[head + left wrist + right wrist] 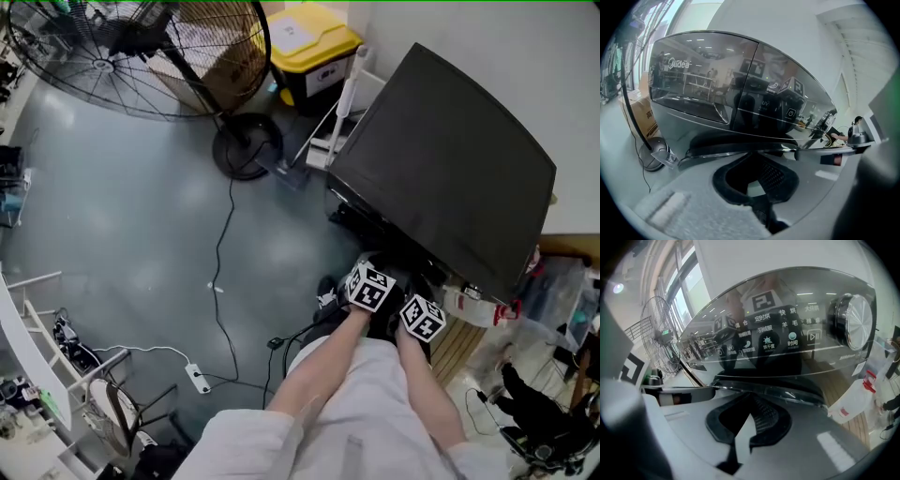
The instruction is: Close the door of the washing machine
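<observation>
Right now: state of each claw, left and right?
Left claw: closed, holding nothing.
Right claw: closed, holding nothing.

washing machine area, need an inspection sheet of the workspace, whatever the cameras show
surface: grey floor, glossy.
job's things: washer, dark top; panel with dial faces the grippers; door not in view, state cannot be told.
clutter: yellow bin, cardboard box, white jug beside the washer.
grippers: left hand-held gripper and right hand-held gripper both shut, nothing between the jaws, close to the washer's front.
cables: black cable across the floor; white power strip.
surroundings: fan, white rack.
</observation>
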Demonstrator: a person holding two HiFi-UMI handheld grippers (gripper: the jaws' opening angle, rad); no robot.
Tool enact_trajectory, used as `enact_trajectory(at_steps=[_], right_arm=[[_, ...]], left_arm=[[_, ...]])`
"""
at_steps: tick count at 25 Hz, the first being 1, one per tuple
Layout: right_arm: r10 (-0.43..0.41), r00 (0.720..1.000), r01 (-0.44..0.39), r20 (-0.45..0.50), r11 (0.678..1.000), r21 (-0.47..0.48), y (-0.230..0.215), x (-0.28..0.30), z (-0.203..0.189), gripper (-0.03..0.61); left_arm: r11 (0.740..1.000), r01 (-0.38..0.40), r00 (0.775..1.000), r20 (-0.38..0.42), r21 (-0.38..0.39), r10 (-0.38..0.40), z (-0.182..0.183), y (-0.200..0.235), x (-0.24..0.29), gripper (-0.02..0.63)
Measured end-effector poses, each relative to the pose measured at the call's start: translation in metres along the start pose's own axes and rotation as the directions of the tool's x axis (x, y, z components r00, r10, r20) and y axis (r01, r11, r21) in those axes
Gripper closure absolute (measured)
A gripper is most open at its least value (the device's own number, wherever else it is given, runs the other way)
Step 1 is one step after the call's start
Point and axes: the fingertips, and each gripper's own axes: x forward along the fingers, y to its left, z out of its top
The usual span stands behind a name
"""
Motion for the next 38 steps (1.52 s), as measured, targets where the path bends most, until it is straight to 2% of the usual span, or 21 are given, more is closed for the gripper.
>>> enact_trajectory(at_steps=[15, 22, 27, 38], right_arm=[[0.01, 1.0, -0.011, -0.028, 1.0, -0.014, 0.0, 0.003, 0.005, 0.575], [0.024, 0.999, -0.026, -0.044, 0.999, -0.039, 0.003, 0.004, 0.003, 0.575], [0.01, 0.999, -0.014, -0.045, 0.996, -0.092, 0.004, -0.004, 0.002, 0.575], [0.032, 0.999, -0.033, -0.01, 0.992, -0.118, 0.014, -0.053, -0.013, 0.575]], left_arm=[[0.999, 0.002, 1.0, -0.013, -0.04, -0.002, 0.006, 0.001, 0.003, 0.603], [0.996, -0.018, 0.999, 0.032, -0.093, 0.021, 0.006, 0.004, 0.001, 0.607], [0.994, -0.077, 0.996, 0.028, -0.075, 0.079, 0.004, 0.004, -0.007, 0.607], [0.996, -0.076, 0.995, 0.068, -0.042, 0.079, -0.011, -0.019, -0.057, 0.607]])
